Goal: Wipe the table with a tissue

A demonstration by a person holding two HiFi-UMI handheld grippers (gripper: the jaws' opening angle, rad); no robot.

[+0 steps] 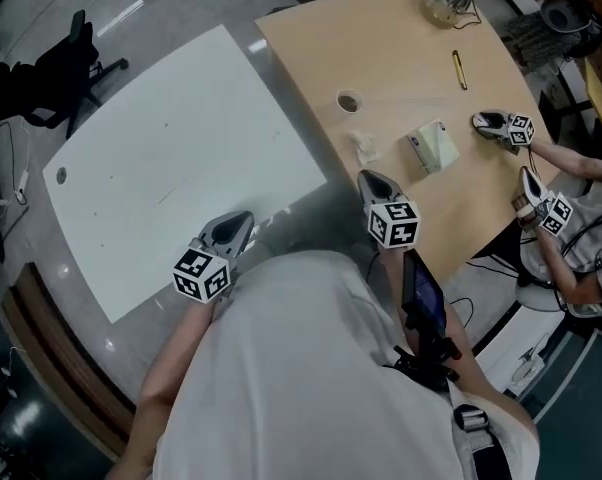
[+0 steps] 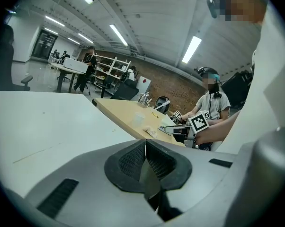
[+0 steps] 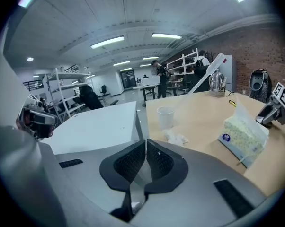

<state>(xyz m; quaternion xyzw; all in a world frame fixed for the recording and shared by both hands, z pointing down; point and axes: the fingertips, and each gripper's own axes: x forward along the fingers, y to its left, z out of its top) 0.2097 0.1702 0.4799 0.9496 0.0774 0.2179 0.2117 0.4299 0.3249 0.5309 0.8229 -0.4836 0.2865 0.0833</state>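
**The crumpled tissue (image 1: 364, 146) lay loose on the wooden counter (image 1: 401, 48), and both our claws were pressed together and empty.**
The tissue sat near our right claw (image 1: 373, 183), at its 12 o'clock and not touching. The paper cup (image 1: 350, 100) stood just beyond at 12, and the tissue pack (image 1: 431, 146) was at the tissue's 3. Our left claw (image 1: 231, 230) hung at the white counter (image 1: 161, 168) edge, off at 8. We judged that reaching in with the right claw unopened could shove the wad into the cup and tip it.

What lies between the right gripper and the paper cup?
A crumpled tissue lies between right gripper and paper cup, clearest in the right gripper view.
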